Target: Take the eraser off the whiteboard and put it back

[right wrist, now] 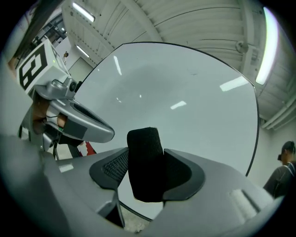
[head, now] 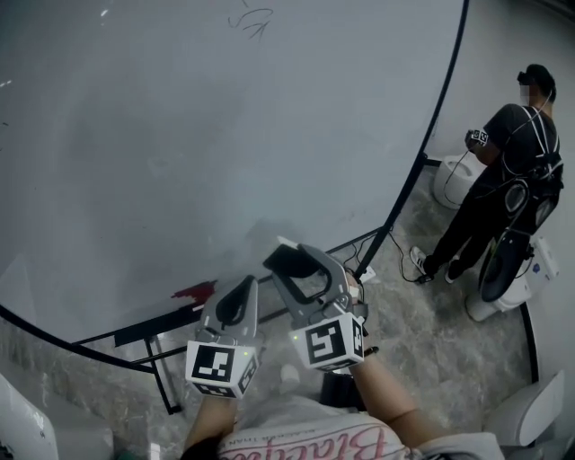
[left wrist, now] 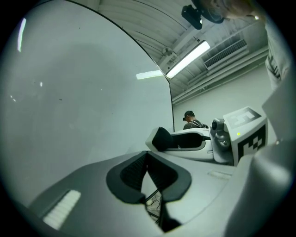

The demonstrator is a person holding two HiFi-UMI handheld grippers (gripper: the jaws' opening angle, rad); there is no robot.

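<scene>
Head view: both grippers sit at 6 o'clock, side by side, pointing at the whiteboard (head: 225,135).
Left gripper (head: 243,289): jaws together, nothing between them.
Right gripper (head: 296,268): at 3 o'clock of the left one, clamped on the eraser (right wrist: 145,162).
Eraser: black, upright between the right pads, in front of the board's lower part; contact with the board cannot be told.
Red patch (head: 191,292): at the board's lower edge, 9 o'clock of the grippers.
Whiteboard: mostly blank, with a faint scribble (head: 252,20) at 12 o'clock.
Person (head: 503,180): standing at 2 o'clock, well apart.
</scene>
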